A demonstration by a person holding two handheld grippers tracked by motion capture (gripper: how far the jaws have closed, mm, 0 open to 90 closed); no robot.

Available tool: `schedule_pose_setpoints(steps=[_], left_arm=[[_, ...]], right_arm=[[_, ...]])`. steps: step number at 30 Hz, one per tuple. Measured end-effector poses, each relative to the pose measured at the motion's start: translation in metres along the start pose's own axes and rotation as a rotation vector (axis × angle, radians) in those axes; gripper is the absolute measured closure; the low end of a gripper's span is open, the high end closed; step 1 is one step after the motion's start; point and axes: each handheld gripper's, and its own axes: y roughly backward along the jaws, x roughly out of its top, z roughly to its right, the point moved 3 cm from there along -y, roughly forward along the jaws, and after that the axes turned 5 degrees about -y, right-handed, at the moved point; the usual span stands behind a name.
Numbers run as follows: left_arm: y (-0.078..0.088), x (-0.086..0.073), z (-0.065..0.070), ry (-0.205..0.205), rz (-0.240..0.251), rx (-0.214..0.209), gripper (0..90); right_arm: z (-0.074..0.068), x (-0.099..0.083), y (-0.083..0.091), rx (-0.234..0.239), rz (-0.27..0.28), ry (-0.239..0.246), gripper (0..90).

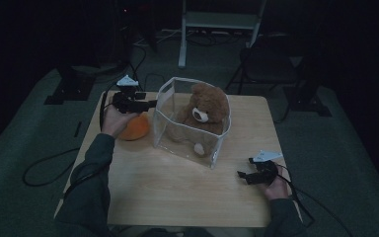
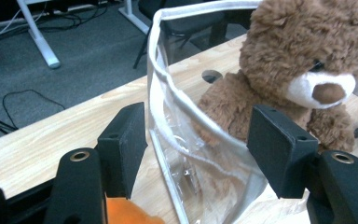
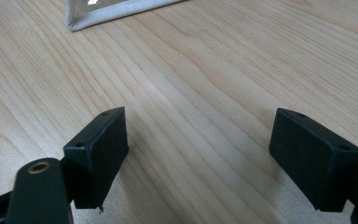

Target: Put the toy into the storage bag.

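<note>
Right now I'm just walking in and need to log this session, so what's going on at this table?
A person holds a gripper in each hand at a wooden table. The left gripper, jaws open, is at the white-trimmed rim of a clear plastic bag, which stands between its jaws ungripped. A brown teddy bear sits inside the bag. An orange soft object lies under the left hand. The right gripper rests open over bare table near the front right corner, holding nothing.

the desk (image 1: 177, 192) is seen from above by the high view, facing forward and down. the clear bag (image 2: 177, 121) and the teddy bear (image 2: 303, 70), toward 12 o'clock, are viewed closely by the left gripper view. the bag's corner at 11 o'clock is shared by the low right gripper view.
</note>
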Motion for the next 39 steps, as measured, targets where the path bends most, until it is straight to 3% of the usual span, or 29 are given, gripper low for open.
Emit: schedule_pose_setpoints(steps=[25, 39], left_arm=[[0.012, -0.027, -0.024, 0.037, -0.037, 0.062, 37.6], [0.016, -0.048, -0.038, 0.095, -0.054, 0.082, 42.0]], right_arm=[[0.000, 0.000, 0.000, -0.001, 0.000, -0.001, 18.6], [0.000, 0.000, 0.000, -0.001, 0.000, -0.001, 18.6]])
